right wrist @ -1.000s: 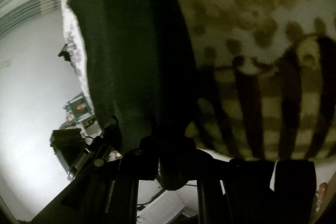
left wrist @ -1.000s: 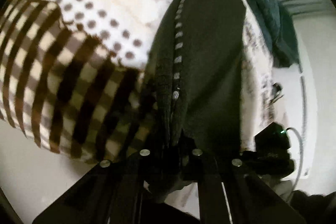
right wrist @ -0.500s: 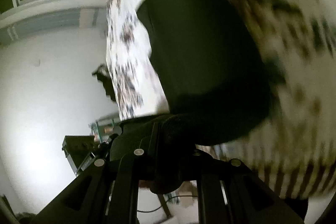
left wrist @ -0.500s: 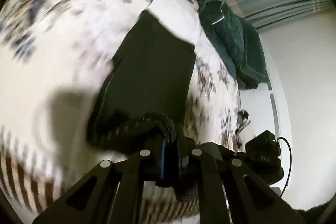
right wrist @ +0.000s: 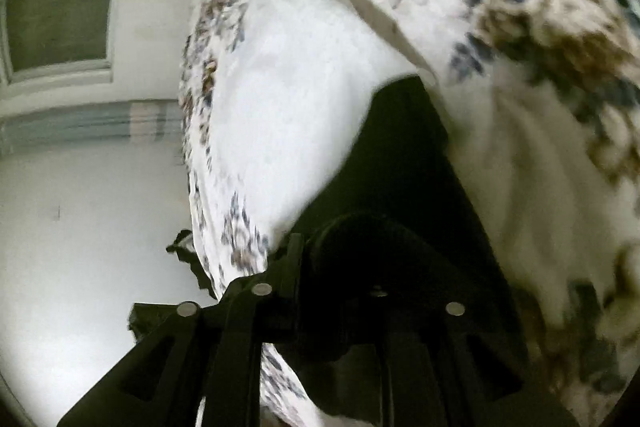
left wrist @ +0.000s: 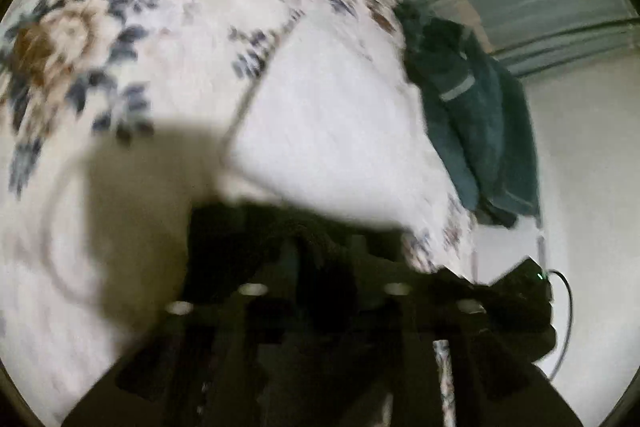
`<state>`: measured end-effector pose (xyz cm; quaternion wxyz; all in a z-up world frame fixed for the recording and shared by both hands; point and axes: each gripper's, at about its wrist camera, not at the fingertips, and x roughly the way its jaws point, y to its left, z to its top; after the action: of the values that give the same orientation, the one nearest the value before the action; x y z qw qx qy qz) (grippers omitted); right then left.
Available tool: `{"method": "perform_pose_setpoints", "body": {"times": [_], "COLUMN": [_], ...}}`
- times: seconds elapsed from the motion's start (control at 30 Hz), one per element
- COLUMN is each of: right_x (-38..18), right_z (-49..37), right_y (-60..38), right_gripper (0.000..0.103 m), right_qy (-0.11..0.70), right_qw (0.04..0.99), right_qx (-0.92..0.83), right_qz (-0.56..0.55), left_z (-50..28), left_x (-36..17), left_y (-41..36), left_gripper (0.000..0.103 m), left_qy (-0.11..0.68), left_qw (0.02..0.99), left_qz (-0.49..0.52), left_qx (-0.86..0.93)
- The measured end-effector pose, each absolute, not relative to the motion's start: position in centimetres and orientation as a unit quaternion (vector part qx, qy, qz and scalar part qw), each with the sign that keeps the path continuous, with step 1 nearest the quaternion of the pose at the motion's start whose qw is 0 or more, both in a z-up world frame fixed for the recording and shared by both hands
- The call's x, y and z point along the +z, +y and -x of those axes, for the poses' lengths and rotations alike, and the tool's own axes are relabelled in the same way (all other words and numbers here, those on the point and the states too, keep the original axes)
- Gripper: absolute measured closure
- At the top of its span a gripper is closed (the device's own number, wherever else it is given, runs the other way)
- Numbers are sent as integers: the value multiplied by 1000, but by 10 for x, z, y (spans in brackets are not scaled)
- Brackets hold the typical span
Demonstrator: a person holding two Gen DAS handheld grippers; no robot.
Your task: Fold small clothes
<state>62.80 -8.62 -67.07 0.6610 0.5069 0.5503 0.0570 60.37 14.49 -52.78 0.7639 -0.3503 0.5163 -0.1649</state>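
A dark knit garment [left wrist: 240,227] lies on the floral bedsheet [left wrist: 120,7], and only its near edge shows in the left wrist view. My left gripper [left wrist: 320,255] is low over that edge. Its jaws are opening, its fingers stand visibly apart, and a bunched fold of the garment sits loosely between them. In the right wrist view the same garment [right wrist: 408,147] stretches away from my right gripper [right wrist: 352,255]. That gripper's jaws are also opening, but a rounded roll of dark cloth still fills the gap. Both views are motion-blurred.
A plain white cloth [left wrist: 340,131] lies on the sheet just beyond the garment, also visible as white cloth [right wrist: 288,87]. A teal garment [left wrist: 468,107] hangs over the bed's far edge. A black device with a cable [left wrist: 528,287] sits on the pale floor beside the bed.
Both grippers swept across the bed carrying the garment's edge. The checked and dotted cloth has left view. The stretched garment now shows as a short strip. The left fingers stand wider apart.
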Motion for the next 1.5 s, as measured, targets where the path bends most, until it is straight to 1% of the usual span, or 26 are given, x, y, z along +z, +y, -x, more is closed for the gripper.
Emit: {"method": "perform_pose_setpoints", "body": {"times": [0.03, 0.07, 0.1, 0.17, 0.27, 0.37, 0.43, 0.5, 0.53, 0.57, 0.6, 0.73, 0.87, 0.97, 1.07, 1.1, 1.13, 1.17, 1.2, 1.23, 1.27, 1.3, 1.4, 1.5], "right_x": [-672, -669, -667, -662, -654, -656, -663, -675, -679, -684, -690, -712, -740, -761, -775, -778, -781, -781, -782, -781, -781, -781, -770, -743], "right_z": [-634, -638, -640, -637, -606, -560, -530, -509, -505, -503, -504, -532, -592, -631, -655, -659, -661, -661, -660, -657, -655, -650, -625, -571], "right_y": [-88, -90, -95, -102, -116, -136, -147, -155, -157, -160, -161, -159, -145, -128, -106, -100, -94, -90, -89, -86, -87, -89, -102, -114], "right_gripper": [74, 58, 46, 44, 42, 23, 21, 20, 17, 9, 4, 4, 4, 4, 3, 3, 3, 5, 14, 25, 54, 71, 74, 75], "right_qy": [551, 545, 541, 545, 563, 586, 604, 624, 628, 634, 639, 652, 665, 671, 680, 681, 678, 671, 666, 664, 664, 664, 639, 610], "right_qw": [665, 675, 680, 689, 697, 684, 669, 650, 646, 640, 636, 626, 613, 595, 571, 568, 567, 570, 570, 571, 577, 583, 593, 600], "right_qx": [49, 47, 49, 45, 45, 50, 51, 61, 65, 70, 77, 120, 183, 228, 264, 271, 276, 279, 282, 279, 269, 257, 237, 203], "right_qz": [-502, -495, -492, -475, -442, -431, -430, -429, -429, -428, -427, -411, -386, -379, -377, -375, -378, -384, -389, -394, -392, -392, -429, -476], "left_z": [-609, -614, -617, -611, -585, -535, -489, -443, -421, -402, -380, -340, -351, -367, -375, -375, -376, -377, -378, -380, -381, -383, -393, -407], "left_x": [-530, -532, -532, -531, -524, -518, -518, -523, -528, -533, -542, -582, -613, -621, -614, -611, -608, -607, -609, -609, -605, -600, -579, -551], "left_y": [149, 154, 161, 172, 182, 191, 194, 194, 192, 189, 185, 162, 138, 133, 131, 132, 133, 136, 136, 136, 138, 140, 146, 158], "left_gripper": [53, 48, 47, 47, 47, 46, 38, 27, 21, 15, 13, 13, 13, 13, 13, 26, 37, 67, 75, 77, 80, 82, 83, 83], "left_qy": [509, 503, 501, 495, 492, 491, 493, 500, 506, 513, 523, 531, 505, 481, 436, 423, 416, 415, 409, 406, 405, 406, 419, 438], "left_qw": [766, 767, 765, 764, 764, 761, 756, 742, 731, 721, 712, 668, 668, 682, 701, 708, 712, 714, 713, 713, 716, 721, 737, 751], "left_qz": [356, 364, 373, 384, 385, 392, 399, 414, 426, 433, 441, 507, 539, 549, 564, 565, 565, 562, 567, 570, 567, 560, 529, 493], "left_qx": [-163, -160, -157, -157, -163, -164, -163, -167, -170, -170, -161, -124, -88, -53, -7, 7, 24, 47, 47, 48, 47, 41, 11, -34]}}
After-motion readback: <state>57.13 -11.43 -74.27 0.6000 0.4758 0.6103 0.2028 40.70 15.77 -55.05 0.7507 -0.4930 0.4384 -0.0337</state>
